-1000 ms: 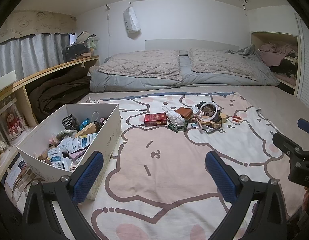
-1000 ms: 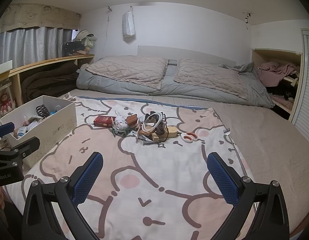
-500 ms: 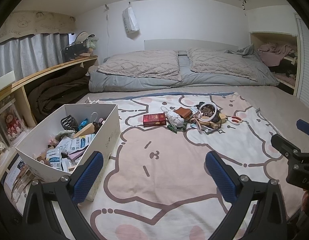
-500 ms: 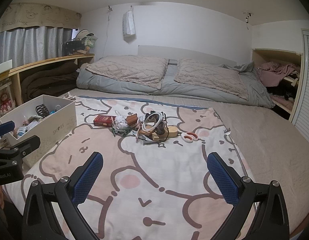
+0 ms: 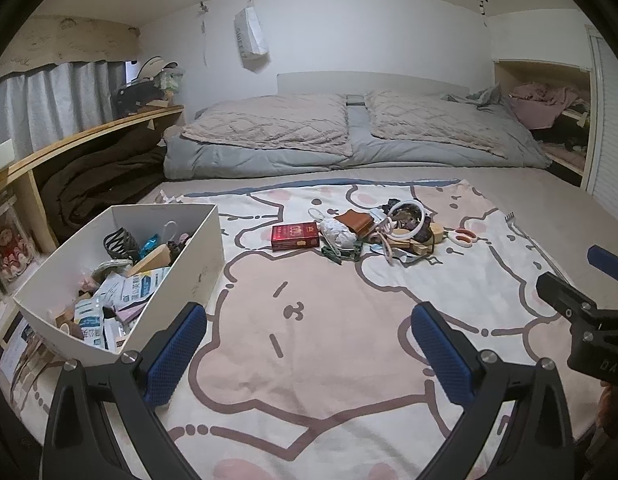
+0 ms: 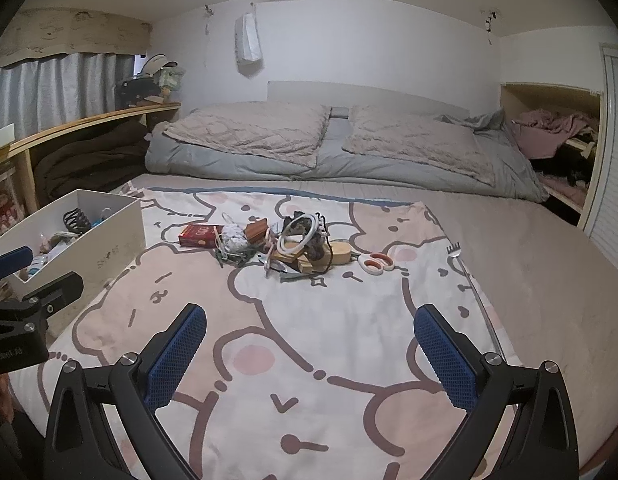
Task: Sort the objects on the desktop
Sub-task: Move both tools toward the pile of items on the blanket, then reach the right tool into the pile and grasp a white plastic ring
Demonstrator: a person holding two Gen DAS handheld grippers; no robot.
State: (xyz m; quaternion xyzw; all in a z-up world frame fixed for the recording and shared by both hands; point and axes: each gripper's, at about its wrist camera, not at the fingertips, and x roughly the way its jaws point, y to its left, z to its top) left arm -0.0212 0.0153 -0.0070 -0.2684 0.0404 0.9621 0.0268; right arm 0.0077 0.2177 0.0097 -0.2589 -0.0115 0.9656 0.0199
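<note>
Two grippers hang wide apart and empty over the near end of a cartoon-bear blanket (image 5: pixel 309 320), and almost nothing has changed over the last second: the left gripper (image 5: pixel 307 344) has drifted only a touch, so the white box (image 5: pixel 197 256) and the clutter sit slightly differently in its view, while the right gripper (image 6: pixel 309 346) has held its place. That suggests the sorting is between picks, with no item chosen yet. The things left to sort lie in a loose pile (image 6: pixel 293 244) in the middle of the blanket, well apart from both grippers and to the right of the box. In it are a flat red carton (image 5: pixel 295 235) with crisp edges, a crumpled white mesh bundle (image 5: pixel 337 232), a brown leather-looking wallet (image 5: pixel 355 222), a smooth white ring (image 6: pixel 303 230) propped against darker odds and ends, pale wooden blocks (image 6: pixel 309 260) and small scissors with orange-and-white handles (image 6: pixel 375 262). A metal fork (image 6: pixel 453 249) lies alone near the blanket's right edge. The box, stiff white card with straight walls, already holds packets, a black claw clip and other small goods. The blanket looks soft and plush, so thin flat items may press into it when gripped. The gripper pads are blue and knurled.
</note>
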